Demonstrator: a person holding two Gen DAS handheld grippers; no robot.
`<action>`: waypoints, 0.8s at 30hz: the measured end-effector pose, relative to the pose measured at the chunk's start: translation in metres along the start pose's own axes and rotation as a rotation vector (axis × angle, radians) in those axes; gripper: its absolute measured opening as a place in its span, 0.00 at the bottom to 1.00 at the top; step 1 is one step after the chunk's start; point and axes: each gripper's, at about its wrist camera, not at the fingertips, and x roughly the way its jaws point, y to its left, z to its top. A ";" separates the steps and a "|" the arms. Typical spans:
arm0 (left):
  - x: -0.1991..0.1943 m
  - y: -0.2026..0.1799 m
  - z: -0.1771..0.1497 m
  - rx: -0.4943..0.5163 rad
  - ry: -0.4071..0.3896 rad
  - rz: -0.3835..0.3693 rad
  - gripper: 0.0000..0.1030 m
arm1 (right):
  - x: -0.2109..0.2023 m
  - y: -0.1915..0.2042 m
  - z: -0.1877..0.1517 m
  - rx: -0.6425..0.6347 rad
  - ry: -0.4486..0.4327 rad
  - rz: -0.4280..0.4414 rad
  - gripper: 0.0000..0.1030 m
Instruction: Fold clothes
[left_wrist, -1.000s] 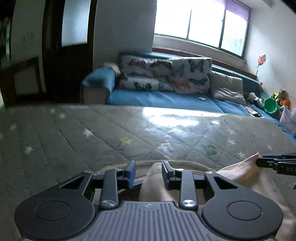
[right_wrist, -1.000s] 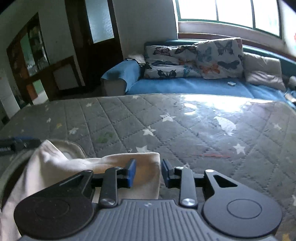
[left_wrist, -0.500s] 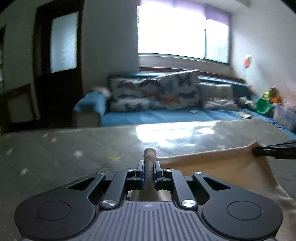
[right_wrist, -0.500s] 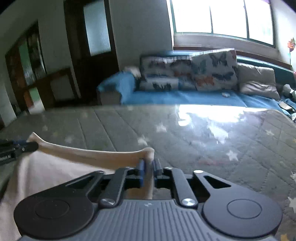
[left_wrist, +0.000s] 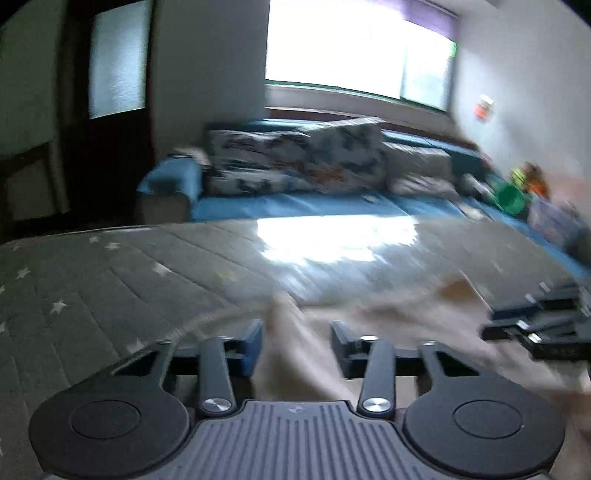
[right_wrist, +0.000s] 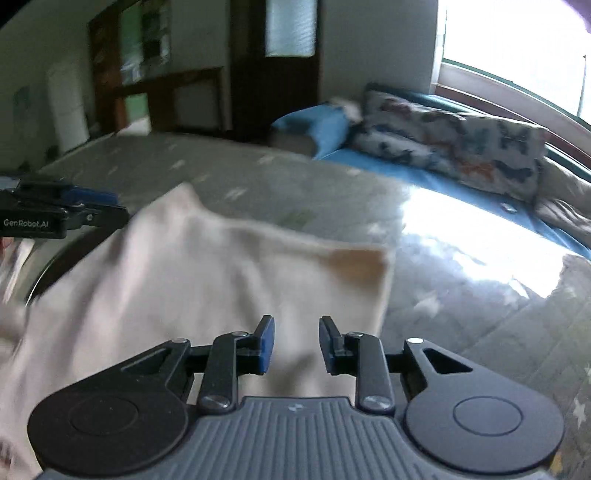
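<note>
The cream garment (right_wrist: 207, 280) lies rumpled on the quilted, star-patterned mattress (right_wrist: 480, 314), one corner turned over, its outline blurred. Left gripper (left_wrist: 297, 341): fingers released and opening, a raised fold of cloth between them, untouched. Right gripper (right_wrist: 297, 343): fingers released and opening above the cloth near its right edge.

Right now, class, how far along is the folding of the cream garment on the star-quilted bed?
Done: one fold looks laid, the cream garment lying doubled on the quilted bed. In hand: the left hand-held gripper and right hand-held gripper are opening, cloth loose between their jaws. Left: probably further folds and smoothing; blur hides the edges.
</note>
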 end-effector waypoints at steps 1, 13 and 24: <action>-0.006 -0.006 -0.007 0.026 0.012 -0.022 0.23 | -0.004 0.005 -0.005 -0.010 0.006 0.010 0.25; -0.037 -0.027 -0.057 0.165 0.097 0.092 0.20 | -0.062 0.012 -0.048 -0.028 -0.052 -0.089 0.25; -0.098 -0.002 -0.075 0.000 -0.010 0.167 0.23 | -0.090 0.044 -0.082 -0.073 -0.080 -0.043 0.26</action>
